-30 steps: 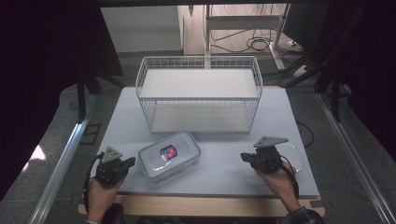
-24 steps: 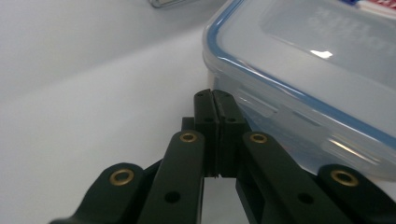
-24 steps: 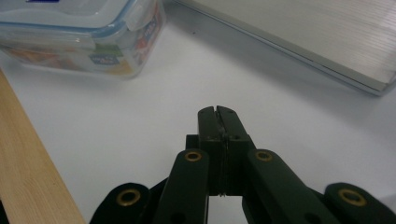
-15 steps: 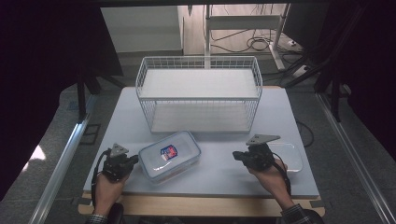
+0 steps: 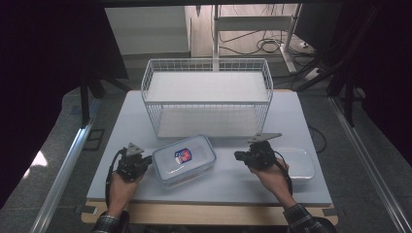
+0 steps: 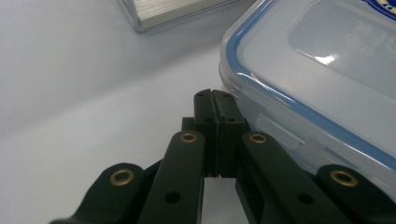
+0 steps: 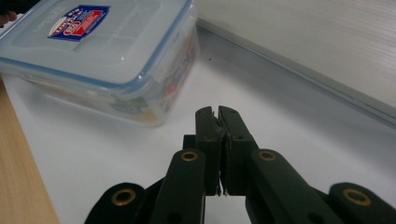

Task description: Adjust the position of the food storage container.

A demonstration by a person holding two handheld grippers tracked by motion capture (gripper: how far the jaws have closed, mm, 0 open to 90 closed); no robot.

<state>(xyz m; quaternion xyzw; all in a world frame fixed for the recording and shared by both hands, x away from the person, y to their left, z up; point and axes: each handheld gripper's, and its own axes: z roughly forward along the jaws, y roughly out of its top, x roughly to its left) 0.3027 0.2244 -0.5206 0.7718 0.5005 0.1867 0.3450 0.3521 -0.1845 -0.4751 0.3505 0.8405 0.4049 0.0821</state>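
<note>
Left gripper (image 5: 145,162): held in the person's left hand (image 5: 121,187) at the near left of the desk (image 5: 223,182); jaws pressed together with nothing between them; tips just beside the left end of the food box (image 5: 184,159), next to its side clasp in the left gripper view; whether they touch cannot be told. Food box: clear plastic with a blue-rimmed lid and a red and blue label; lies flat on the desk between the two grippers, in front of the wire basket (image 5: 206,97). Wire basket: white, stands at the middle of the desk behind the box. Right gripper (image 5: 238,156): held in the right hand (image 5: 269,170); jaws together and empty; points toward the box, apart from it. Clear lid (image 5: 299,162): flat on the desk, at the far right beside the right hand.
</note>
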